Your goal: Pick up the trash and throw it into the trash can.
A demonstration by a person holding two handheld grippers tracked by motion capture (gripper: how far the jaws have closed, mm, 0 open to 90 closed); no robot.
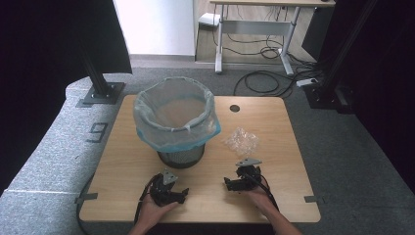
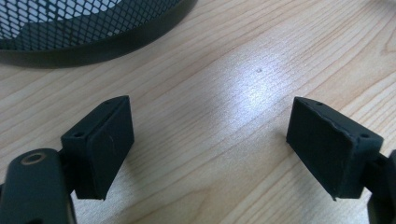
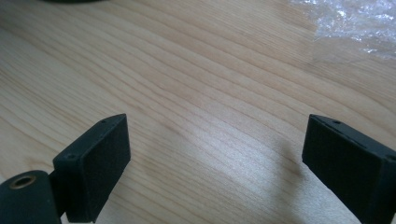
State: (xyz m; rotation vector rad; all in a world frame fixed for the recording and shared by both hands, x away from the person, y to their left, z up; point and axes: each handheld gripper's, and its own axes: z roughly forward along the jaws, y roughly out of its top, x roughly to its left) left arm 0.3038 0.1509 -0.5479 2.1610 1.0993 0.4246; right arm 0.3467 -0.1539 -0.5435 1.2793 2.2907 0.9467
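We hold both sets of fingers released over the desk: left gripper below the mesh bin, right gripper short of crumpled plastic.

Crumpled clear plastic wrap: small, glossy, wrinkled wad, lying loose on the bare wood of the table, right of centre. Sits just right of the bin, apart from it. In the right gripper view the same wad shows at the upper right, translucent with white glints.

Mesh waste bin: black wire mesh, upright, lined with a pale blue-tinted bag folded over the rim. Stands mid-table.
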